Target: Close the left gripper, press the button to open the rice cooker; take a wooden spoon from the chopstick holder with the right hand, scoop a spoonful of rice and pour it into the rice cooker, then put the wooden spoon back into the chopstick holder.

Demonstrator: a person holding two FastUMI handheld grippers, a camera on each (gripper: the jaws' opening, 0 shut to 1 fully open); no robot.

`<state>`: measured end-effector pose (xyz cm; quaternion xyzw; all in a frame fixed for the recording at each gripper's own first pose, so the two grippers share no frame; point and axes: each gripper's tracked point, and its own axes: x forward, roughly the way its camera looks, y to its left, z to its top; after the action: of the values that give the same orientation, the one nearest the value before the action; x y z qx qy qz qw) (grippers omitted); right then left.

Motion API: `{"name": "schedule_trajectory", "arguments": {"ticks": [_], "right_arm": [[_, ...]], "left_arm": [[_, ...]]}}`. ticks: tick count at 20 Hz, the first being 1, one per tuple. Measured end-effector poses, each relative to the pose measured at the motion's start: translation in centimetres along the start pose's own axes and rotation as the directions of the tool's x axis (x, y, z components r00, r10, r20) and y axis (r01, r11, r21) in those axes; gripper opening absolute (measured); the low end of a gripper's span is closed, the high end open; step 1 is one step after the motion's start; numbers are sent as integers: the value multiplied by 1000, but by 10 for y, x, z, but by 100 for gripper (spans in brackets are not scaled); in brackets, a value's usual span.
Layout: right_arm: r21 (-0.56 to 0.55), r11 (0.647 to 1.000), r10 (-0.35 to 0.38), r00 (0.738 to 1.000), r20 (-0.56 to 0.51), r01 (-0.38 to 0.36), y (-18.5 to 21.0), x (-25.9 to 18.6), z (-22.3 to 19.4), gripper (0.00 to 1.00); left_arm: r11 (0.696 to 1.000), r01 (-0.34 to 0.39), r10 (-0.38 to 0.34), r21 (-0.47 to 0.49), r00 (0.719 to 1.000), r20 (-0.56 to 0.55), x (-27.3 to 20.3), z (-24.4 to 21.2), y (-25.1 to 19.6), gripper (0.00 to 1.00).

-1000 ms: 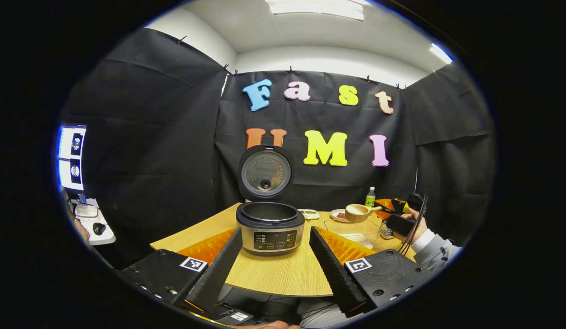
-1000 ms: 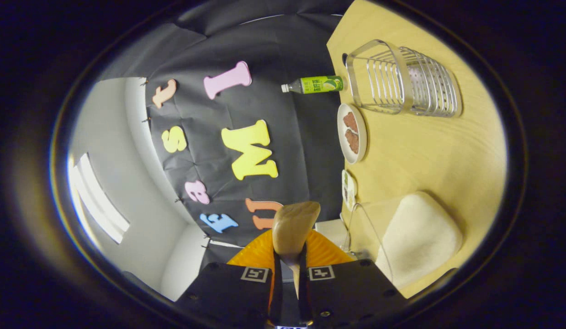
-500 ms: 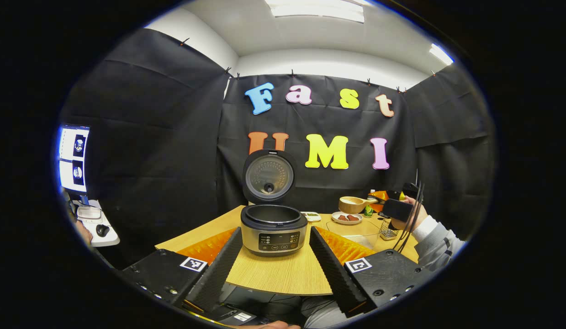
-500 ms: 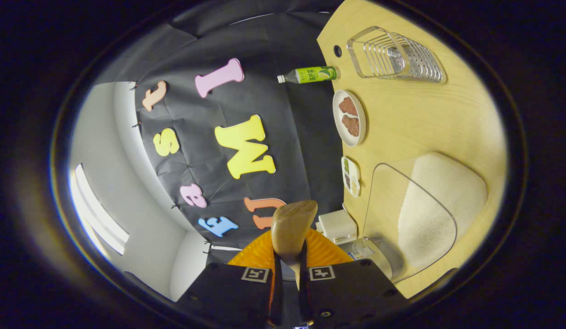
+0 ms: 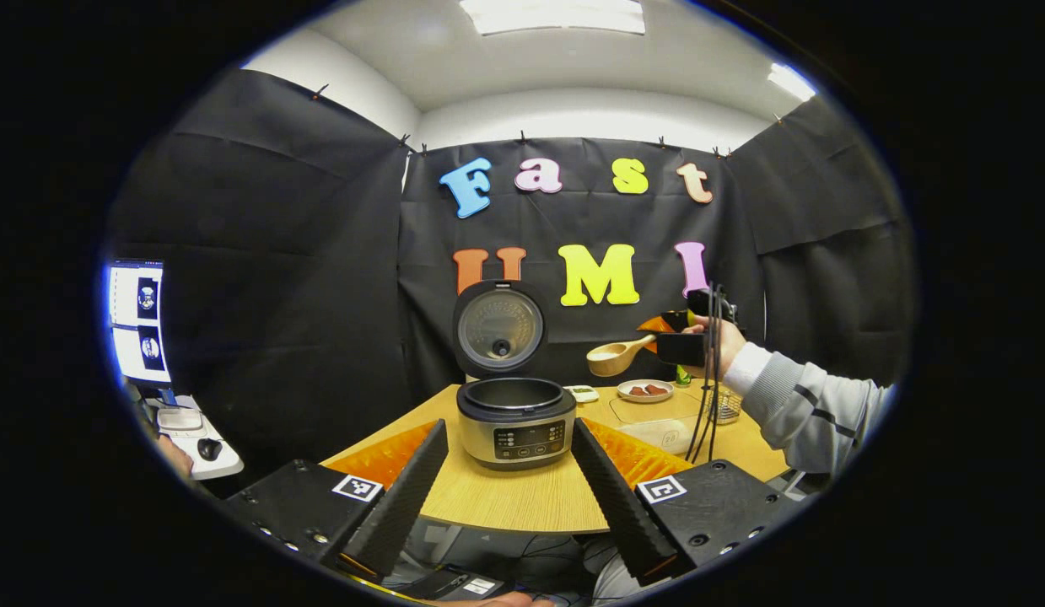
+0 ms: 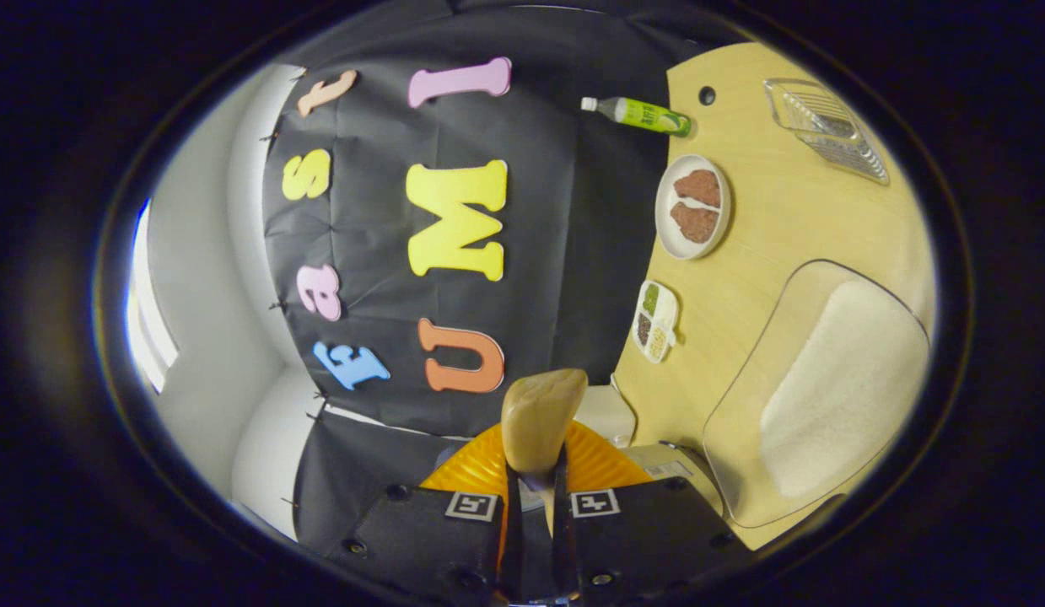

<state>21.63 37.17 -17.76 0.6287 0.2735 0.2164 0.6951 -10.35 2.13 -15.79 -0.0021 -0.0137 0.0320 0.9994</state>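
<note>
Left gripper view: wood table (image 5: 522, 497), rice cooker (image 5: 515, 421) lid up, black-cloth booth.

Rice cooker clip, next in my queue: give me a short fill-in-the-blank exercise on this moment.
1. The lid of the silver rice cooker stands ____.
2. The right gripper is shut on the handle of the wooden ____.
3. The small white plate carries two ____ pieces of food.
4. The left gripper has its jaws ____.

Missing words: open; spoon; brown; open
</note>
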Motion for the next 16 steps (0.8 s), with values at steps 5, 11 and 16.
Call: {"name": "schedule_trajectory", "arguments": {"ticks": [5,11,16], "right_arm": [[-220,975,-35,999,3,35,31,42,-34,18],[-477,879,-6,1000,-23,-6,49,67,-81,18],[-628,777,-58,998,5,48,38,75,-94,18]], "left_arm": [[1000,-23,23,-1,1000,0,-20,-5,21,94],[997,-79,79,9,997,4,-34,-14,44,94],[997,-73,73,-10,997,11,-38,-12,45,94]]}}
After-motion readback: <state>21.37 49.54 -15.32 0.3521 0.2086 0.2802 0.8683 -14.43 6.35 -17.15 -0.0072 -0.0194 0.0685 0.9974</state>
